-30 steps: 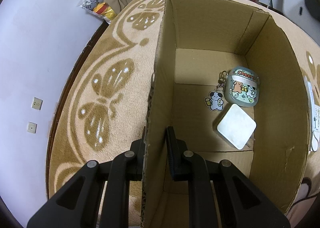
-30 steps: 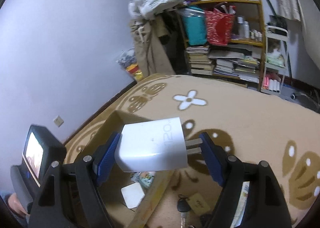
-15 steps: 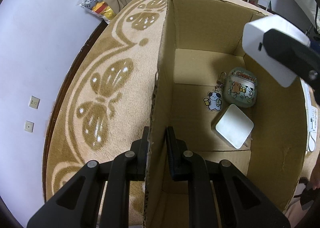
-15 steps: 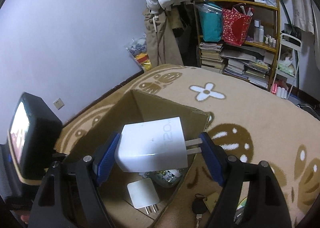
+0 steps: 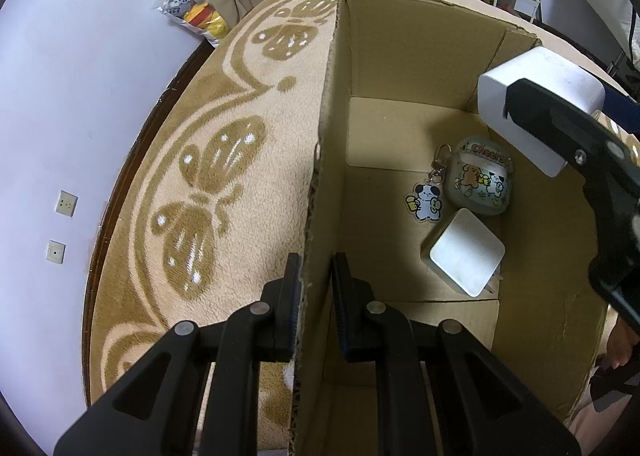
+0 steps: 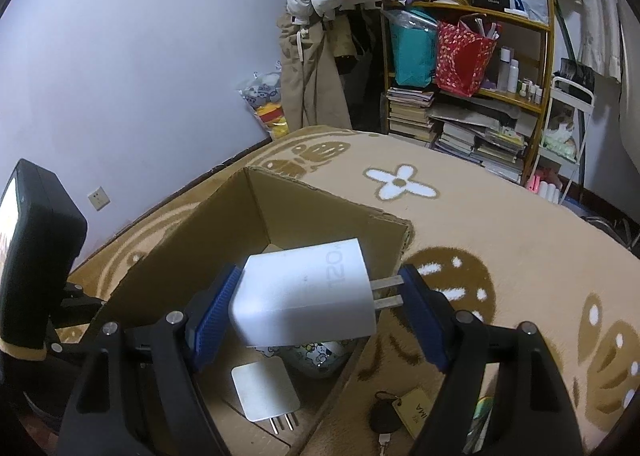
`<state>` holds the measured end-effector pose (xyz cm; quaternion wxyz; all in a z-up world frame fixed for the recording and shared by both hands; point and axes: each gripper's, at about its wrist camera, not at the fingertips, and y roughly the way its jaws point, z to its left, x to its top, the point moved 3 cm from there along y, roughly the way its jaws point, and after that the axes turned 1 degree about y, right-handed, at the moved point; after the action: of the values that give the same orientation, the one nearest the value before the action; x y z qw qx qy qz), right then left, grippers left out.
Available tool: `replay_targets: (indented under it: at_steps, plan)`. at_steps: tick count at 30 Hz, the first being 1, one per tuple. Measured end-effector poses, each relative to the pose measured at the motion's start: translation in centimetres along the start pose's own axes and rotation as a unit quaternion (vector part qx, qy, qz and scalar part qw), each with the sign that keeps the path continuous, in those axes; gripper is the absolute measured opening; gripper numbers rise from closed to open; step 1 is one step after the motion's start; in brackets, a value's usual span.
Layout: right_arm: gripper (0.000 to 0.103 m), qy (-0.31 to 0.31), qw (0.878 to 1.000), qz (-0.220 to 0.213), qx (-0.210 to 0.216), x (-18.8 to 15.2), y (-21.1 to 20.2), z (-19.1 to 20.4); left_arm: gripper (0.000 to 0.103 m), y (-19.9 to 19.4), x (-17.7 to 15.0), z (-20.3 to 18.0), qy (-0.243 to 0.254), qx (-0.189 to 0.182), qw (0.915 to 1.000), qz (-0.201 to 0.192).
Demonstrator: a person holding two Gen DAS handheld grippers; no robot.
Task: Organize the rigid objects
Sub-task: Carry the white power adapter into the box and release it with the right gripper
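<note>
My right hand-held gripper [image 6: 320,308] pinches a white charger [image 6: 304,296] end to end, prongs against one pad, above the open box [image 5: 416,52] on the rug [image 5: 224,160]. My left hand-held gripper [image 5: 316,296] is clamped on the box's near wall. Inside lie another charger [image 5: 466,252], an earbud case [image 5: 480,176] and its charm [image 5: 426,200].

We see a white charger [image 6: 304,296] held sideways above an open cardboard box [image 5: 400,52]; inside lie a second white charger [image 5: 466,252] and a cartoon earbud case [image 5: 480,176].
</note>
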<state>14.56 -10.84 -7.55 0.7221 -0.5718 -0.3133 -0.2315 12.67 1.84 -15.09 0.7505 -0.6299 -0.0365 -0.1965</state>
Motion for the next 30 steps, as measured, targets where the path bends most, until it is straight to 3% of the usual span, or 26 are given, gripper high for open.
replay_targets:
  at_steps: [26, 30]
  plan:
    - [0.086, -0.011, 1.000, -0.019, -0.007, 0.5, -1.0, 0.8, 0.014, 0.1, 0.0, 0.3, -0.012, -0.014, 0.9998, 0.003]
    - [0.095, -0.002, 1.000, -0.024, -0.015, 1.3, -1.9, 0.2, 0.013, 0.1, 0.0, 0.2, -0.007, -0.006, 1.0000, 0.001]
